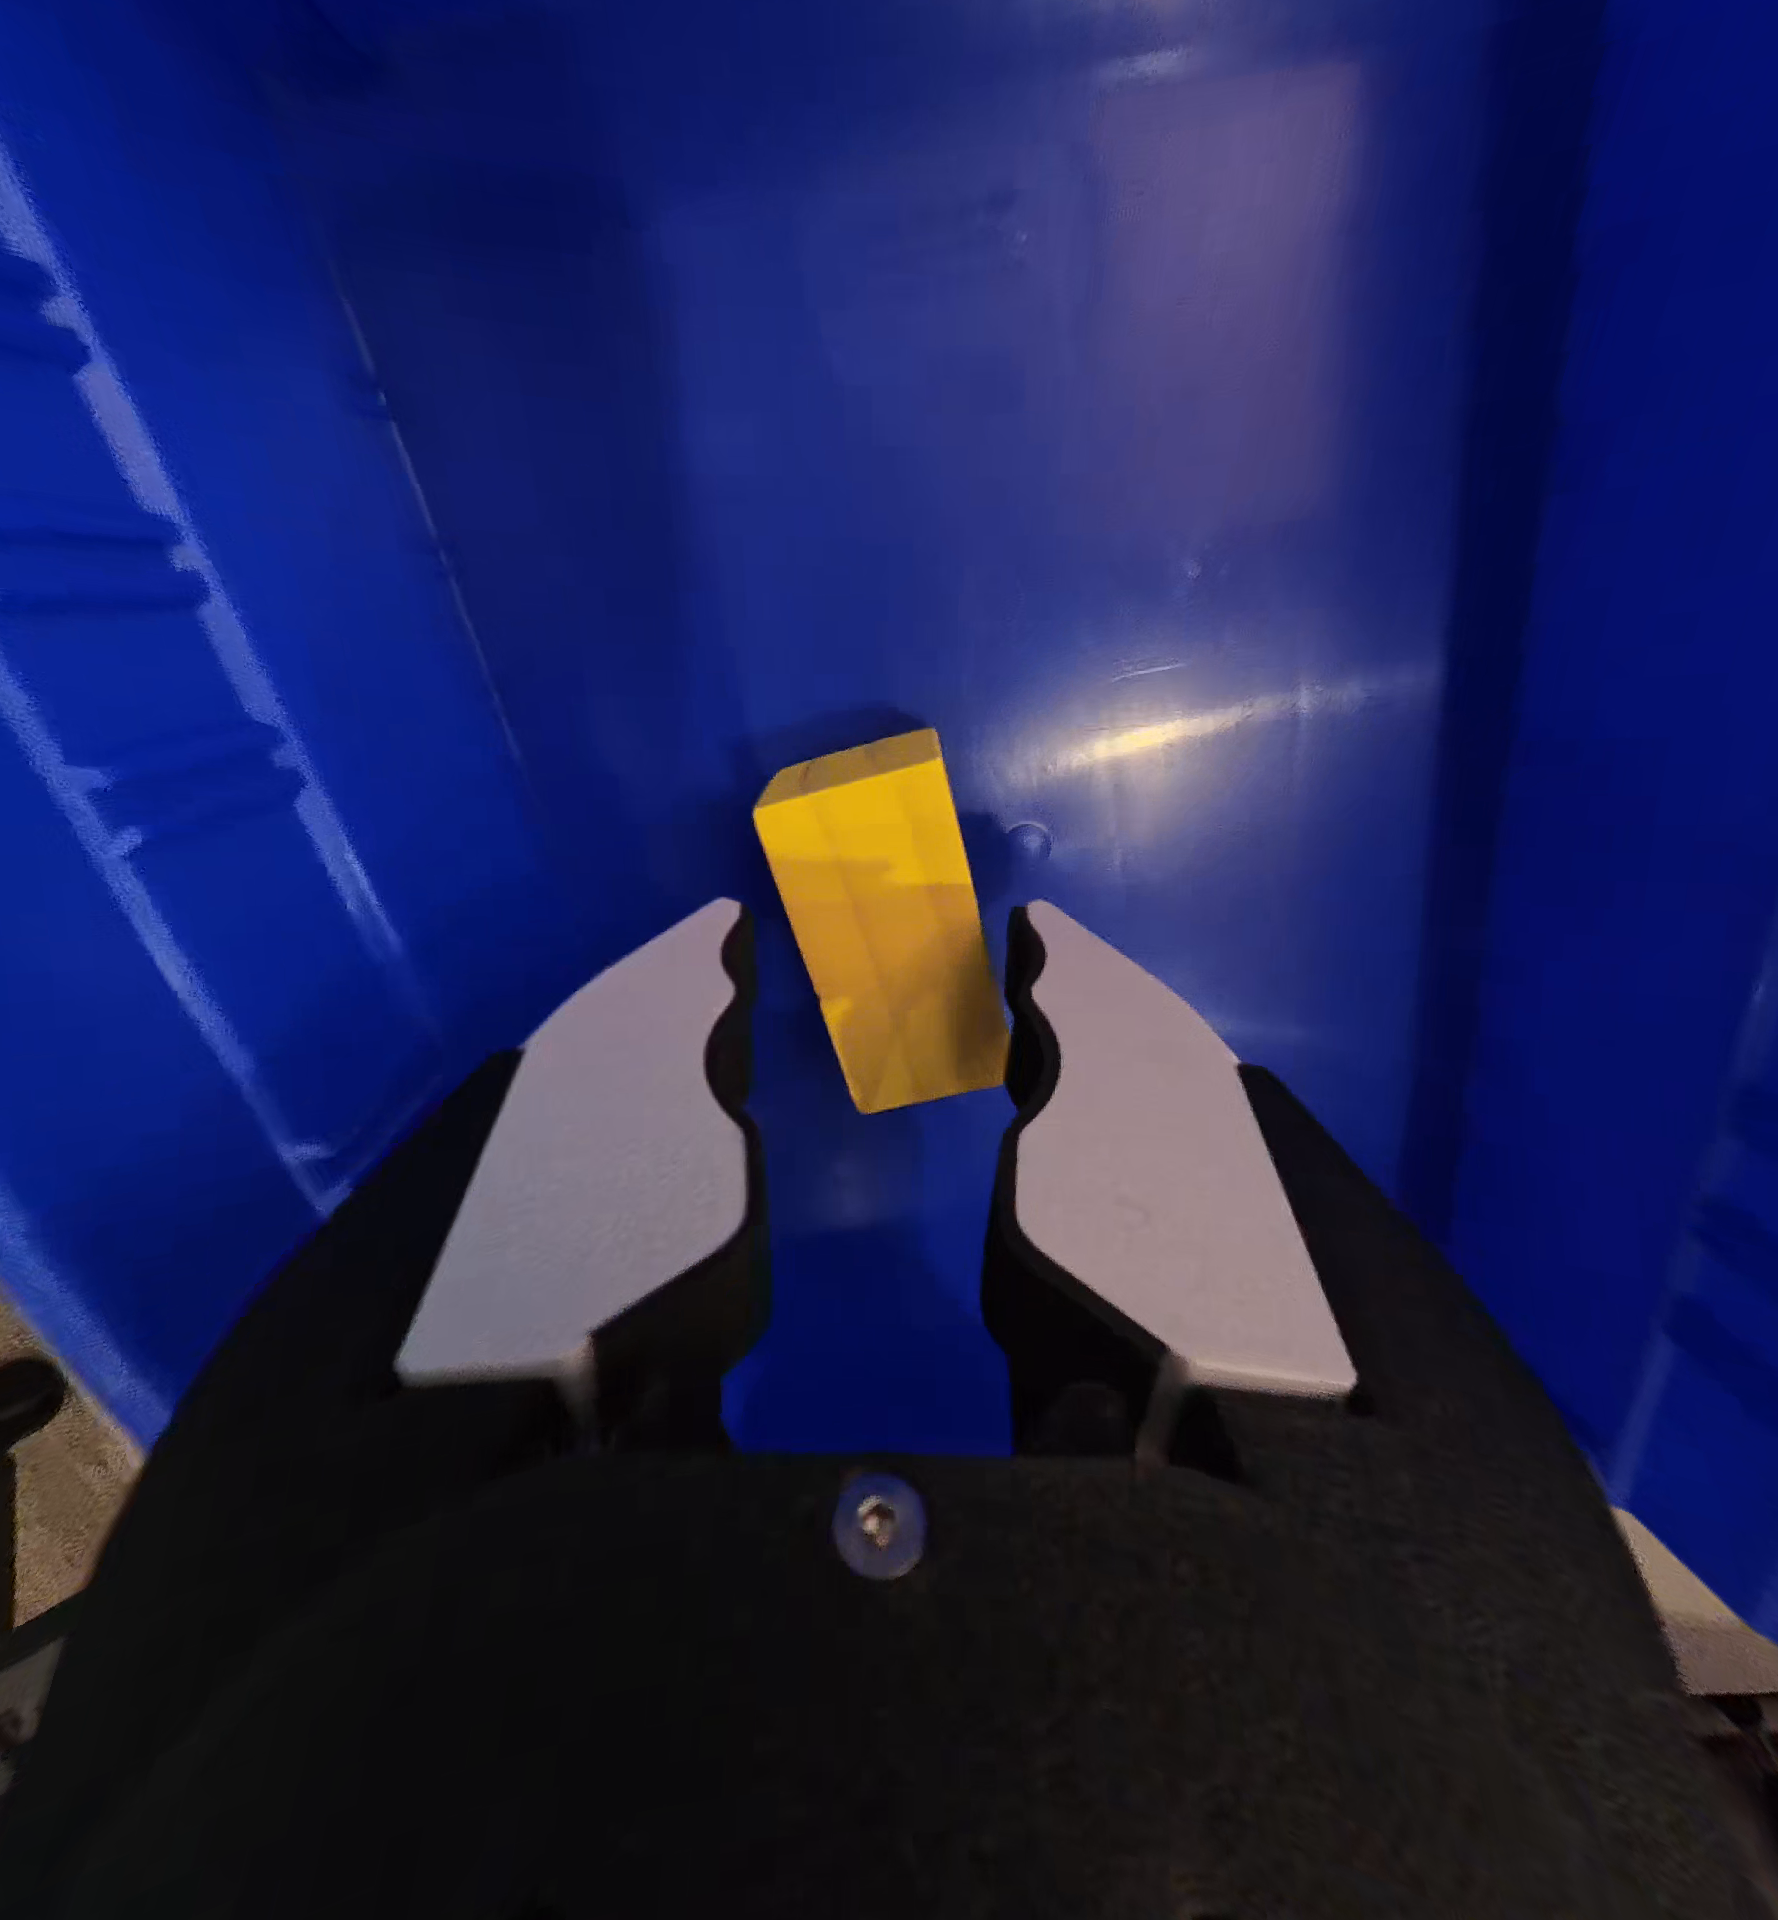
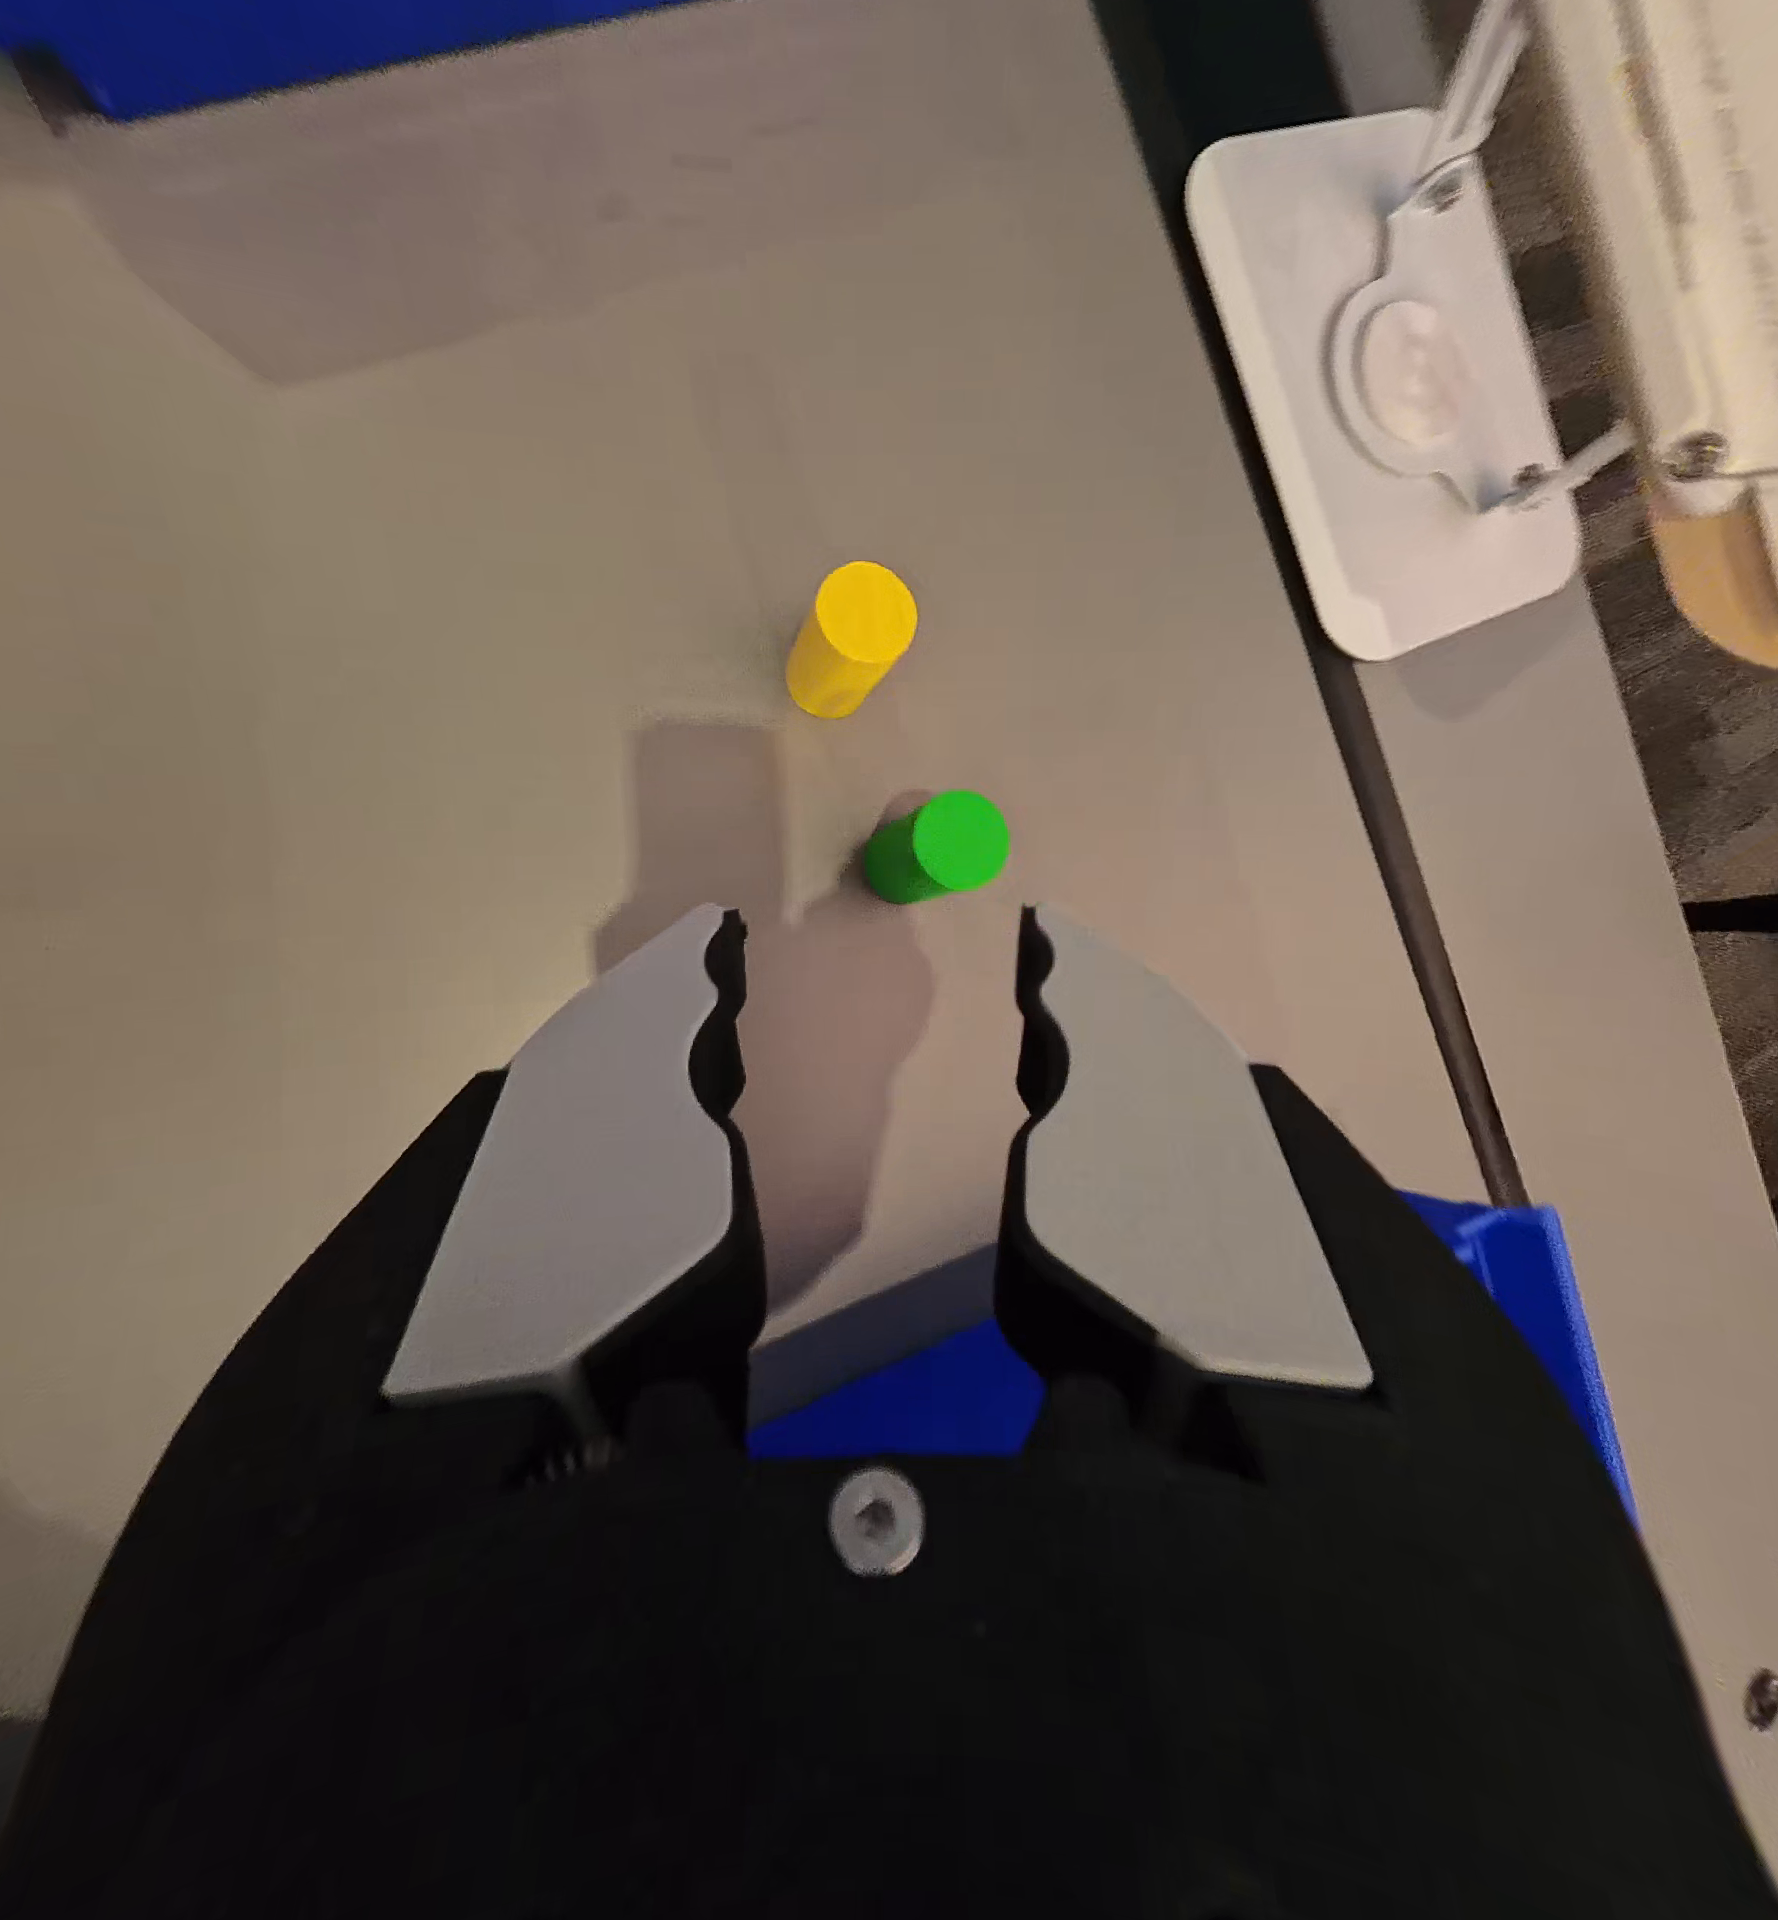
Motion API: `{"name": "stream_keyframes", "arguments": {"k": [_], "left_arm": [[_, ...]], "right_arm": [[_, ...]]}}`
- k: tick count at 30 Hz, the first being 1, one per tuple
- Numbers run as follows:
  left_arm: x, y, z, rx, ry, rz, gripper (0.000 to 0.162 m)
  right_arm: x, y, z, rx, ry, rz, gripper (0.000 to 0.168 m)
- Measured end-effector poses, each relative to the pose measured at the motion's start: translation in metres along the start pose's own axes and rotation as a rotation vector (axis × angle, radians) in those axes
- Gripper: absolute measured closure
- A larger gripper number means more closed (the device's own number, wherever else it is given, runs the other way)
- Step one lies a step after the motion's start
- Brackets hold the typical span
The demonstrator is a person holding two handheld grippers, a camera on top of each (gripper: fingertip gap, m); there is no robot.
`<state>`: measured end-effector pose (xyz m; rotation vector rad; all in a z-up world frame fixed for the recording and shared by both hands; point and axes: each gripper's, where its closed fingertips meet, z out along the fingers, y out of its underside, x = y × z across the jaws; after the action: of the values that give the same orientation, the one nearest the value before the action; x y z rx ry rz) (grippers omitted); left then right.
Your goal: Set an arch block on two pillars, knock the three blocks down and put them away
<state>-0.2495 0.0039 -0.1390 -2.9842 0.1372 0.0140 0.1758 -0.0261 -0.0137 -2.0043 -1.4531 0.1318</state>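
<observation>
My left claw (image 1: 880,914) hung inside the blue bin (image 1: 1280,416), whose walls and floor filled nearly the whole left wrist view. The only thing I could see in the bin was the yellow block (image 1: 880,920), a long, flat-sided piece. Its long axis ran almost straight away from me, tipped a little to the left at the far end. It sat between my fingers (image 1: 604,1143), which stood spread wider than the block. There was a clear gap on its left side, and its right edge was close to or touching the right finger; I could not tell whether it lay on the bin floor or was in the air.

My right claw (image 2: 883,920) was over the grey table (image 2: 293,727), spread wide with nothing between the fingers. Two pillars lay on their sides ahead of it, apart from each other. The yellow pillar (image 2: 849,639) lay farther off, its round end facing up and right. The green pillar (image 2: 935,847) lay just past my fingertips, pointing the same way. A corner of the bin showed beneath that claw.
</observation>
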Motion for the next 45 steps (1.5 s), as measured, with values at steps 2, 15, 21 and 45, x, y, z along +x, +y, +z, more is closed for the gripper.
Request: {"name": "stream_keyframes", "arguments": {"k": [2,15,21,45], "left_arm": [[0.001,0.003,0.005,-0.030,0.015,-0.002,0.123],[0.059,-0.020,-0.127,0.436,0.133,0.199,0.125],[0.243,-0.021,-0.192,0.591,0.521,0.867,0.125],[0.374,-0.061,-0.077,0.170,0.357,1.515,0.126]], "right_arm": [[0.008,0.006,-0.017,0.026,0.026,0.024,0.117],[0.047,0.042,-0.027,0.098,-0.004,0.175,0.121],[0.037,0.031,-0.032,0.174,-0.090,0.174,0.123],[0.011,0.037,0.034,0.068,-0.369,0.551,0.122]]}}
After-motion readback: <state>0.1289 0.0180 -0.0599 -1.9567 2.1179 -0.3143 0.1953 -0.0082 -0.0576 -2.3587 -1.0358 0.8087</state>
